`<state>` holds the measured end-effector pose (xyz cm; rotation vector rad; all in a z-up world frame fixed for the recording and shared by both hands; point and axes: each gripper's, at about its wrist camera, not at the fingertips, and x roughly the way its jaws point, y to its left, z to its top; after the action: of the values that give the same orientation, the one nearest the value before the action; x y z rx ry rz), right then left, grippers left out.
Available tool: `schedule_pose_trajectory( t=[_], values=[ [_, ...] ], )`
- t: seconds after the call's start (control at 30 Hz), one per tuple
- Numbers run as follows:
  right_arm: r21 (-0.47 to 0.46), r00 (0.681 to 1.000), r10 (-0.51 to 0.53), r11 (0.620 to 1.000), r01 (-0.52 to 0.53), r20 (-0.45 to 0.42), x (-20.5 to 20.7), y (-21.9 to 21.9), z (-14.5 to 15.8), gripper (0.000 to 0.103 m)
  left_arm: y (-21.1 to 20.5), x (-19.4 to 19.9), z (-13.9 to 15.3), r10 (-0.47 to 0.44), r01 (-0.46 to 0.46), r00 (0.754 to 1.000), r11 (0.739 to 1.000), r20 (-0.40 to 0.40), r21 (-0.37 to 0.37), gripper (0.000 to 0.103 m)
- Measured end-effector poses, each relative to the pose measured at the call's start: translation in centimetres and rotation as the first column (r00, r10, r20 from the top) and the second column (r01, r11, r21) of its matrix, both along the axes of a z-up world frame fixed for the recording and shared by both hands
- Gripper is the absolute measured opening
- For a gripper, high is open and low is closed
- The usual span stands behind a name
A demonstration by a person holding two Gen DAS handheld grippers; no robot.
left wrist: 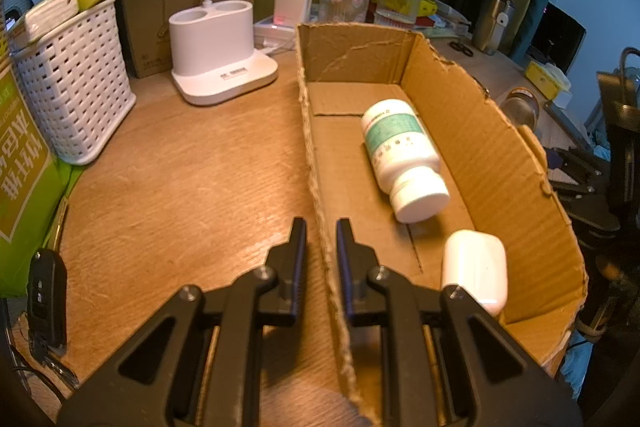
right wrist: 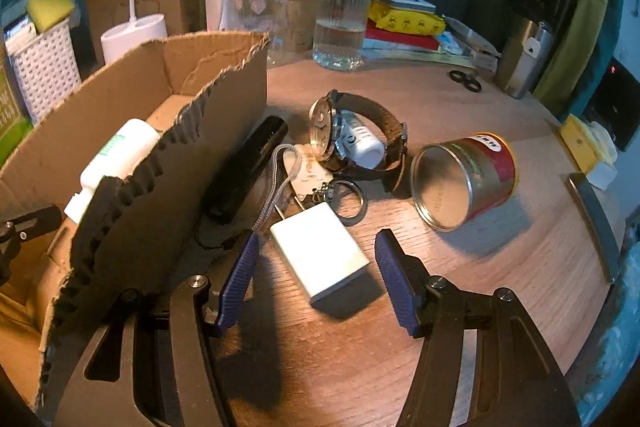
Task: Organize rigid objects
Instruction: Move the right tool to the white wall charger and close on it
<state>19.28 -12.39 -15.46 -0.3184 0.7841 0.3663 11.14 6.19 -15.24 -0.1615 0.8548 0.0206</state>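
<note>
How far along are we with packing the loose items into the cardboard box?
Done: the white pill bottle and white earbud case lie in the torn cardboard box. In hand: the left gripper clamps the box wall; the right gripper is open around the white charger block. Left: black cylinder, wristwatch, red tin.

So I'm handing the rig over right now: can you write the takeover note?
Left gripper: shut on the cardboard box near wall, steadying it.
Right gripper: open, fingers either side of the white charger on the table, not pressing.
Done: pill bottle and white earbud case lie in the box.
Left on the table beside the box: charger, black flashlight, watch, keyring, tin can.
Probable next step: close on the charger and put it in the box.
</note>
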Motion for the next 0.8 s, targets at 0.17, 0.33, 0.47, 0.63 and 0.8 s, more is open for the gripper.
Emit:
schedule_pose_trajectory(
  t=[0.17, 0.33, 0.47, 0.63, 0.8],
  values=[
    [-0.011, 1.000, -0.028, 1.000, 0.029, 0.005, 0.7, 0.0, 0.1, 0.064, 0.0, 0.0, 0.0, 0.000, 0.000, 1.000, 1.000, 0.000, -0.001, 0.016],
    [-0.017, 1.000, -0.021, 1.000, 0.020, -0.016, 1.2, 0.4, -0.2, 0.064, 0.0, 0.0, 0.0, 0.000, 0.000, 1.000, 1.000, -0.001, -0.001, 0.016],
    [-0.009, 1.000, -0.014, 1.000, 0.014, -0.015, 0.9, 0.2, -0.1, 0.054, -0.1, 0.0, 0.0, -0.001, 0.001, 1.000, 1.000, -0.001, -0.003, 0.016],
    [0.001, 1.000, -0.022, 1.000, 0.022, -0.014, 0.2, -0.7, 0.0, 0.054, -0.2, -0.1, -0.1, -0.002, 0.002, 1.000, 1.000, -0.002, -0.006, 0.016],
    [0.031, 0.999, -0.035, 0.999, 0.036, -0.010, -0.6, -2.2, 0.4, 0.053, -0.2, -0.1, -0.1, -0.002, 0.002, 1.000, 1.000, -0.002, -0.008, 0.016]
  ],
)
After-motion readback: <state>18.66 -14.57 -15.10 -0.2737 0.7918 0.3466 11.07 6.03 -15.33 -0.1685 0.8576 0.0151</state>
